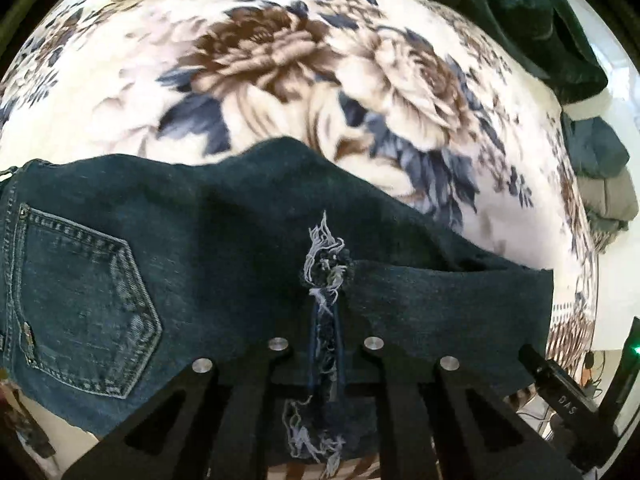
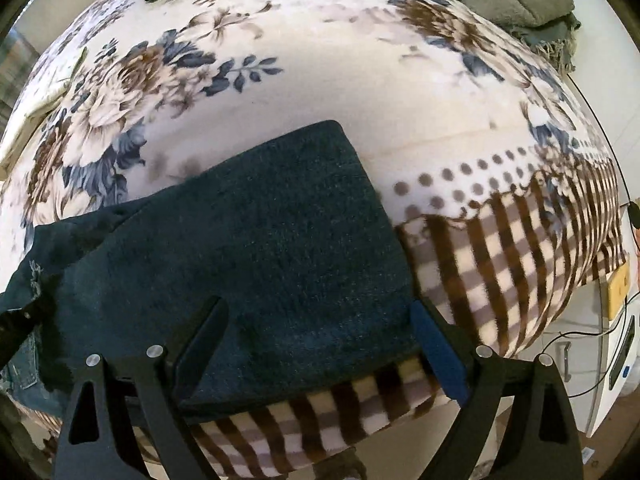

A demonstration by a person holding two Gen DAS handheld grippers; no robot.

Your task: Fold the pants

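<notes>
Nearest in the left wrist view, the left gripper is clenched on the frayed hem of the jeans, its two fingers pressed together with ragged pale threads sticking out above and below them. Only this view shows the stitched back pocket lying flat to the left of the grip, and the black edge of the other tool low on the right.

In the right wrist view, the right gripper stands released, its jaws spread wide over the folded dark denim; the blue-padded finger sits at the cloth's right edge, the other finger rests over the denim further left, and neither presses on it. This view alone shows the checked brown-and-cream border of the blanket under the fold.

The jeans lie across the near edge of a bed covered by a cream floral blanket. Further back, a dark green garment is heaped at the far side, and a grey folded cloth with fringe sits near the far corner. Beyond the bed's right edge, white furniture with cables is visible.
</notes>
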